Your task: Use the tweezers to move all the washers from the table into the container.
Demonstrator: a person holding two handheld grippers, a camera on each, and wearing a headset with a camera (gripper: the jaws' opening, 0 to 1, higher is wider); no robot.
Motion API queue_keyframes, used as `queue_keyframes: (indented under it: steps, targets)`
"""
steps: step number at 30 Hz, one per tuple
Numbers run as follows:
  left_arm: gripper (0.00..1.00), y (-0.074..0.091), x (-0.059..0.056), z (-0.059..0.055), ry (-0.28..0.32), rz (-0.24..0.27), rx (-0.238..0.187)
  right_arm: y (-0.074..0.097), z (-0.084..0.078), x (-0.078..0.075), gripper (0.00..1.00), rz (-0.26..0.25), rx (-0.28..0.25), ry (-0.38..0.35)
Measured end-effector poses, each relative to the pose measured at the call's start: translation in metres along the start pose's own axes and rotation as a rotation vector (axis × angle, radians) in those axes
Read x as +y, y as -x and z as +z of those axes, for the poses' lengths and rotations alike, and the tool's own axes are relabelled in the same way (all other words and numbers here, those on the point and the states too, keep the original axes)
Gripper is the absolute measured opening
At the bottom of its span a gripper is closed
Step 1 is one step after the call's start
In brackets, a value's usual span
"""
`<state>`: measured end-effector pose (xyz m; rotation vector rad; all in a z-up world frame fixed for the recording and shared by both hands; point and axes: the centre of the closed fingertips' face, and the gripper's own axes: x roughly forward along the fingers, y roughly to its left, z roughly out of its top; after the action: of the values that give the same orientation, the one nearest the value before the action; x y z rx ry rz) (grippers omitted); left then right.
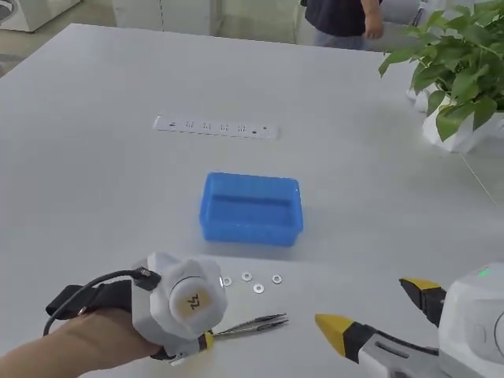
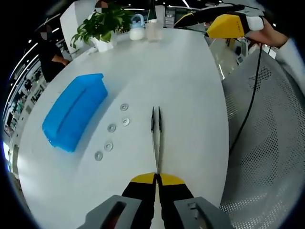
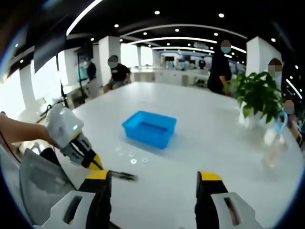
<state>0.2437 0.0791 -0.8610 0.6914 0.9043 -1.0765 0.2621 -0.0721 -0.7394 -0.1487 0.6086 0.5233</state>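
Left tongs (image 2: 156, 178) pressed together on the back end of the tweezers (image 2: 156, 138), yellow tips meeting with no gap between them; a hand (image 1: 83, 346) holds this unit close to the near edge of the worktop (image 1: 94, 181). Tweezers stick straight out from the tips, the two thin arms almost together along their length. In the head view they run roughly parallel to the near edge, points toward the right. Cannot tell whether the points touch the worktop. Washers (image 2: 112, 128): five counted in the left gripper view, lying flat on the worktop in a loose row, apart from each other, near the tweezers but clear of them. In the head view four show beside the left tongs, between the near edge and the container (image 1: 252, 230). Container is a blue rectangular tray, upright, about mid-worktop, its long side facing the near edge, apart from the washers. Right tongs (image 1: 378, 307) spread wide, nothing between them, held above the near right corner of the worktop, well apart from the washers. Power strip (image 1: 215, 127) lies beyond the container toward the far edge. Potted plant (image 1: 457, 55) at the right edge. A person (image 1: 342, 20) stands at the far edge
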Motion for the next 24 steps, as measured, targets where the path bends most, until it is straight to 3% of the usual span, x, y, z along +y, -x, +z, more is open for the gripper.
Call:
queue_keyframes:
  steps: [4,11,16,20,21,24]
  targets:
    - [0.0,0.008,-0.001,0.006,-0.003,0.005,-0.021,0.002,0.003,0.002,0.69,0.002,-0.008,0.011]
    - [0.0,0.033,-0.001,0.026,0.052,0.022,-0.118,0.001,0.002,0.009,0.66,0.022,-0.008,0.025]
    - [0.0,0.044,-0.002,0.031,0.046,0.042,-0.132,0.0,0.003,0.015,0.63,0.044,-0.007,0.038]
    - [0.0,0.057,-0.003,0.039,0.044,0.054,-0.16,-0.005,0.0,0.026,0.52,0.101,0.012,0.058]
    - [0.0,0.059,-0.002,0.04,0.04,0.06,-0.162,-0.009,-0.001,0.035,0.47,0.145,0.024,0.064]
    - [0.0,0.068,-0.003,0.046,0.023,0.068,-0.174,-0.016,-0.007,0.049,0.3,0.214,0.052,0.106]
